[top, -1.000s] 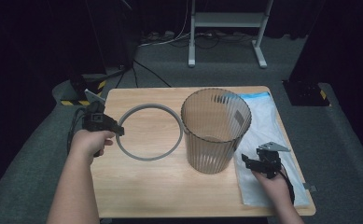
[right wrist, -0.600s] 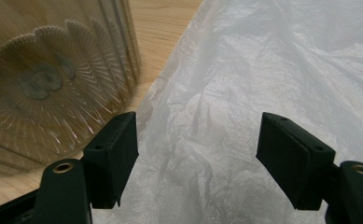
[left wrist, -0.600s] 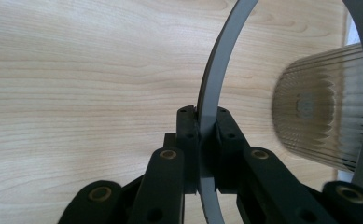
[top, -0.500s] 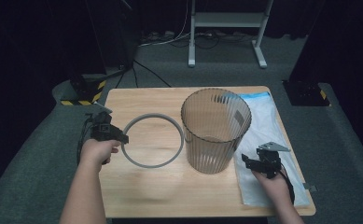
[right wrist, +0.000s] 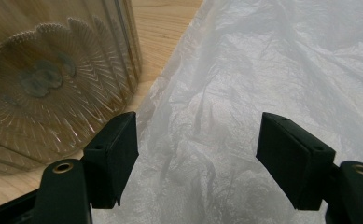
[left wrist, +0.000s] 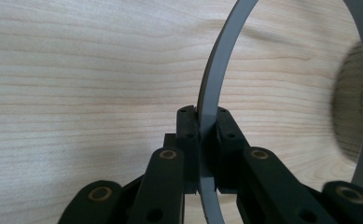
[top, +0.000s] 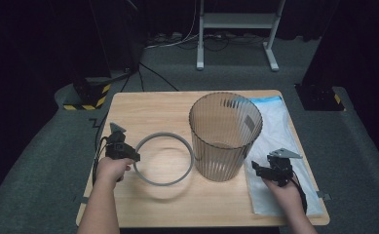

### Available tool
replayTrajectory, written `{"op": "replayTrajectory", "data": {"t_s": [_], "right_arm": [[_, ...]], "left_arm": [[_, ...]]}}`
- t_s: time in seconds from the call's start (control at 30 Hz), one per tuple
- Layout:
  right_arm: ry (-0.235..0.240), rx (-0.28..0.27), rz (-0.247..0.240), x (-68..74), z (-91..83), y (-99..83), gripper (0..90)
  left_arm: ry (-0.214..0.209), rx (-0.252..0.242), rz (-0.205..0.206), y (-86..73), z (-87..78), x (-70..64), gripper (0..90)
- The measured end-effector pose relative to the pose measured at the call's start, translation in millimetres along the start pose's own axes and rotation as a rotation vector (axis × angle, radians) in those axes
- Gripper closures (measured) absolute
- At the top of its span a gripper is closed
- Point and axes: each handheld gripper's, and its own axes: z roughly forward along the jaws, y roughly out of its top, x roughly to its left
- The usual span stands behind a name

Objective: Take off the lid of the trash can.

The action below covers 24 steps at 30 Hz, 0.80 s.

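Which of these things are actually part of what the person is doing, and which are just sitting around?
In use:
- grey ring, clamped in the left gripper
- ribbed clear bin
- white plastic bag, under the open right gripper

Just there:
- white metal stand on the floor behind the table
- cables on the floor
- yellow-black striped block

From my station I see a light wooden table [top: 143, 105] standing on grey carpet [top: 352, 141], with a black block edged in yellow and black stripes [top: 87, 97] on the floor just off its far left corner. A dark box [top: 318, 97] sits off the far right corner. Farther back stands a white metal stand [top: 236, 22], with cables [top: 177, 39] lying on the floor beside its feet.
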Motion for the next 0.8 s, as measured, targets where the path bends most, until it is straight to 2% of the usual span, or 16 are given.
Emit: {"op": "replayTrajectory", "data": {"t_s": [0.03, 0.13, 0.23, 0.4, 0.57, 0.63, 0.73, 0.77, 0.8], "right_arm": [[0.000, 0.001, 0.000, -0.1, 0.1, -0.1, 28.5], [0.000, 0.003, 0.000, -0.4, 0.6, -0.5, 28.5], [0.000, 0.001, -0.003, -0.7, 1.0, -0.6, 28.5], [0.000, 0.002, -0.001, -0.3, 0.3, -0.4, 28.5], [0.001, 0.002, -0.013, 0.5, 1.8, -0.7, 28.5], [0.001, 0.001, -0.012, 0.9, 1.6, -0.5, 28.5], [0.001, 0.001, -0.012, 1.0, 1.7, -0.6, 28.5], [0.001, 0.001, -0.012, 1.0, 1.7, -0.6, 28.5], [0.000, 0.002, -0.014, 1.1, 1.9, -0.7, 28.5]], "left_arm": [[0.006, 0.014, 0.015, -0.3, 2.0, 1.2, 82.9], [0.016, 0.006, -0.006, -2.0, 11.7, 1.6, 82.9], [0.017, 0.020, -0.001, -3.0, 16.5, 2.9, 82.9], [0.042, 0.024, -0.003, -5.4, 28.3, 2.9, 82.9], [0.069, 0.030, 0.004, -6.0, 32.2, 2.5, 82.8], [0.112, 0.033, 0.021, -6.5, 34.4, 0.1, 82.6], [0.151, 0.041, 0.039, -7.4, 38.0, -4.0, 82.4], [0.151, 0.041, 0.039, -7.4, 38.0, -4.0, 82.2], [0.180, 0.045, 0.049, -7.8, 40.0, -6.9, 82.1]]}}
